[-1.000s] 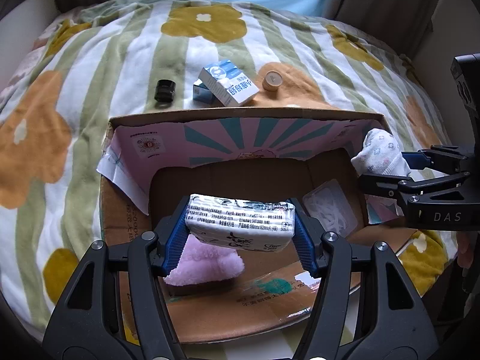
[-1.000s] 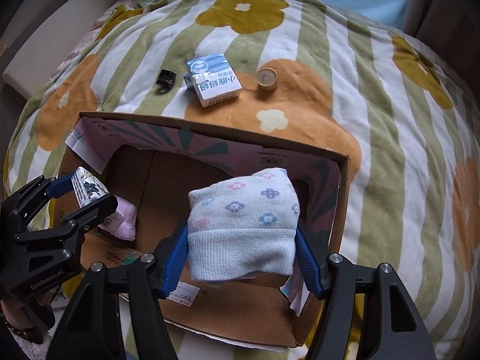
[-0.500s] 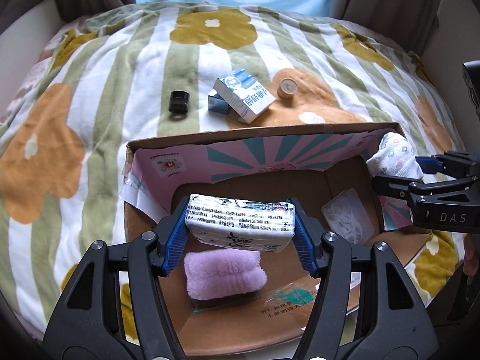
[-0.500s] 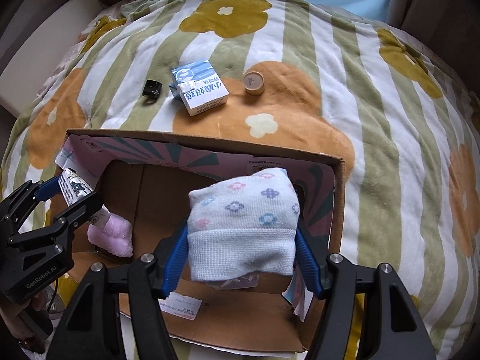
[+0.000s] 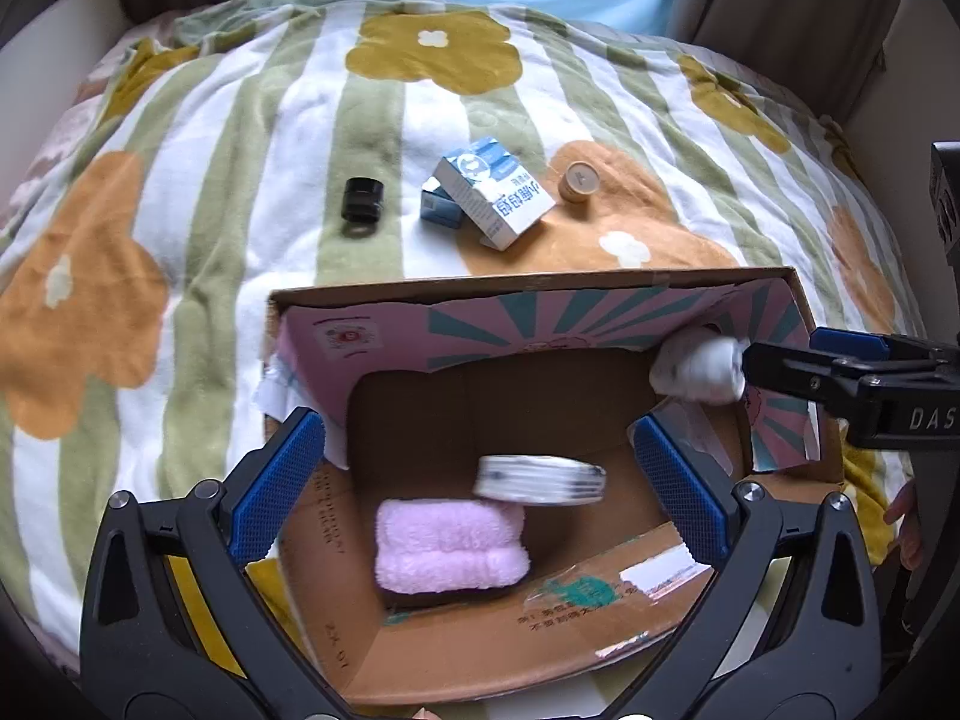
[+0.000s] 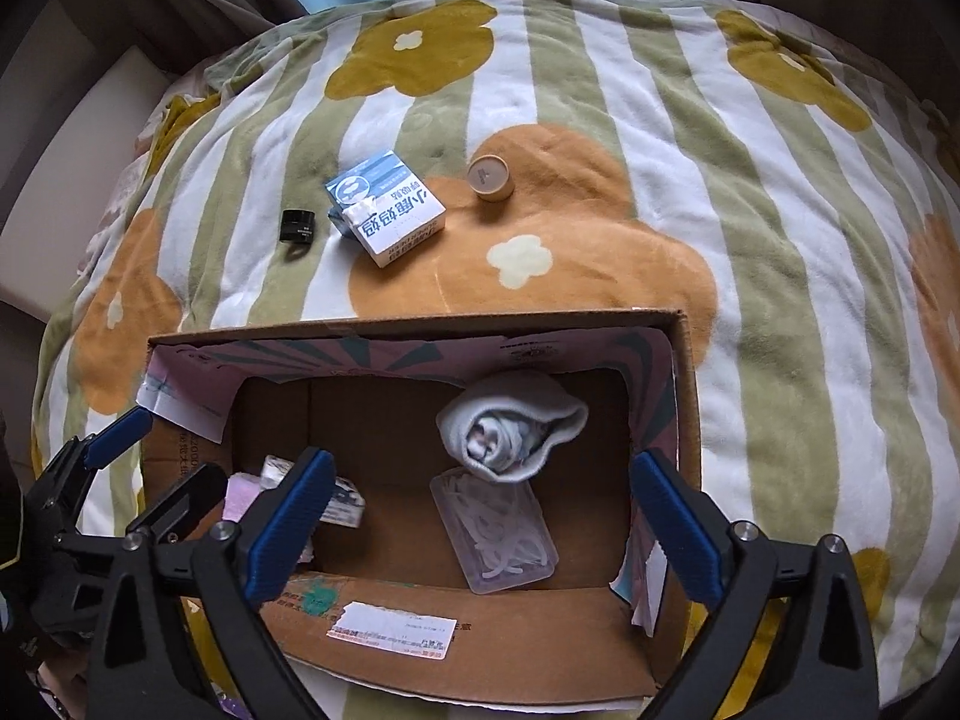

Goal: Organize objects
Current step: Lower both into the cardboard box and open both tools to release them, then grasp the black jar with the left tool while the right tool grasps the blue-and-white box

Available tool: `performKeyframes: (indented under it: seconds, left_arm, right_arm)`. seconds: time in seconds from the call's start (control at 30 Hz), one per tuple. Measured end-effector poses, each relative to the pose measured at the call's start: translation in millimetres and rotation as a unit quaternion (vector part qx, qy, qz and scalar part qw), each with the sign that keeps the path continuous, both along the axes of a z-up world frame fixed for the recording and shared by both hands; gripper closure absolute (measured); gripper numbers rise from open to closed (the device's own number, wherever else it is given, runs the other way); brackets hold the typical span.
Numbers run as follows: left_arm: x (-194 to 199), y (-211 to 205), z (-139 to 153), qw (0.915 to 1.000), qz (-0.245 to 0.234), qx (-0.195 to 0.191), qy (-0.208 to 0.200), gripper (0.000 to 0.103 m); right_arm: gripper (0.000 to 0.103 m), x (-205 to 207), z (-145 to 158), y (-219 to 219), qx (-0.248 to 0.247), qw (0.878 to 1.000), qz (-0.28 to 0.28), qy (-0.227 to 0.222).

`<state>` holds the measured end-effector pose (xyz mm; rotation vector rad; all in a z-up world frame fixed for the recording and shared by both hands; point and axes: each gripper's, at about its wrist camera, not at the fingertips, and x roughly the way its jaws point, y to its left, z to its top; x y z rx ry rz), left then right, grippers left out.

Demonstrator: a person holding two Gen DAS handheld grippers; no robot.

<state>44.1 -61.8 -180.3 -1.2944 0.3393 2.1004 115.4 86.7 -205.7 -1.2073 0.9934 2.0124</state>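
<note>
Left claw (image 5: 480, 480) wide, right claw (image 6: 480, 516) wide marked "DAS", over cardboard box (image 6: 420, 333), Chinese-printed carton (image 5: 495, 195) beyond.

Only a few bits are actually legible: the black gripper body (image 5: 888, 396) at the right edge of the left wrist view has "DAS" on it in pale letters. The blue and white carton (image 6: 390, 213) on the blanket has big Chinese characters down its side, seen upside down, and I can't make them out. The cardboard box (image 5: 336, 657) flap at lower left shows something like "2X 01", and its other printing and white sticker are too small to read.
</note>
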Motion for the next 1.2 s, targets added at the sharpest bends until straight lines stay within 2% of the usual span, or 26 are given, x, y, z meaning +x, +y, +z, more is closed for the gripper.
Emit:
performKeyframes:
  seconds: [0.13,0.5,0.7,0.97,1.07,1.2]
  left_arm:
    - [-3,-12,10,0.9998,0.008,0.016,-0.002,0.0]
    - [-16,-21,21,0.9997,0.005,0.023,0.01,0.0]
    - [-27,-20,26,0.9996,-0.005,0.025,0.012,0.0]
    - [-57,-21,43,0.9991,-0.016,0.035,0.017,0.0]
    - [-71,-21,48,0.999,-0.021,0.03,0.027,0.0]
    - [-95,-21,58,0.998,-0.035,0.043,0.032,0.0]
  right_arm:
    - [0.003,2,3,-1,-0.006,1.0,-0.001,0.011]
    - [0.003,-9,11,-10,0.024,0.999,0.022,-0.016]
    - [0.003,-11,19,-5,0.024,1.0,0.005,-0.008]
    - [0.003,-27,44,7,0.047,0.999,0.02,0.002]
    - [0.003,-35,47,20,0.037,0.999,0.031,0.005]
    - [0.003,-46,54,39,0.041,0.997,0.057,0.022]
